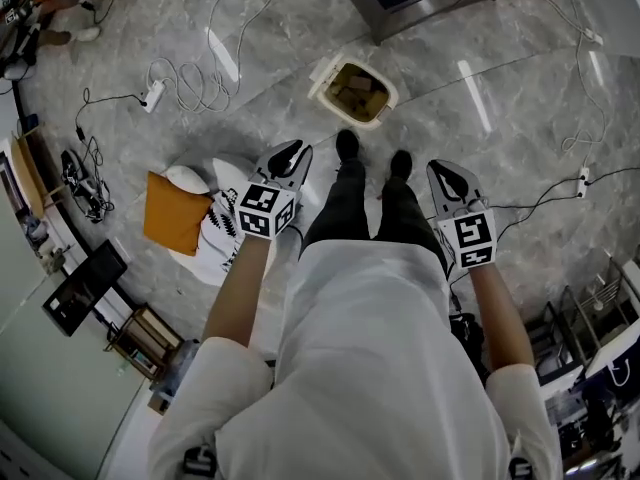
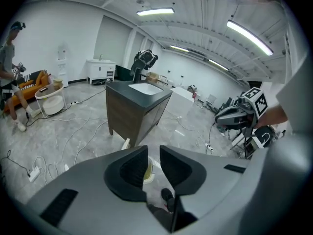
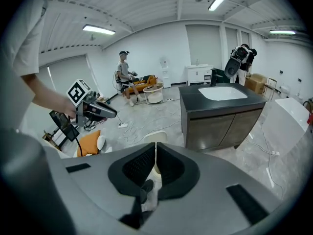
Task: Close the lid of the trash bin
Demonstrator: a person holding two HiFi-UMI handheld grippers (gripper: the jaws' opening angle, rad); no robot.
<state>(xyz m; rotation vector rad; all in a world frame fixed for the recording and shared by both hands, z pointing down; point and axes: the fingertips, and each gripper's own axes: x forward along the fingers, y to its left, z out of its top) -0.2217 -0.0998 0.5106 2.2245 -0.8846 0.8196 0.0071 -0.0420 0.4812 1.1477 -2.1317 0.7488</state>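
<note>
A cream trash bin stands open on the grey floor just ahead of the person's shoes, with brownish contents showing inside. My left gripper hovers short of it on the left, and my right gripper is lower right of it. In the left gripper view the jaws stand a little apart with nothing between them; a piece of the bin shows through the gap. In the right gripper view the jaws are closed together and empty, with the bin's pale top just beyond them.
A dark cabinet with a white sink stands behind the bin, seen also as the cabinet. Cables and a power strip lie on the floor. An orange cushion lies at the left. Another person is far back.
</note>
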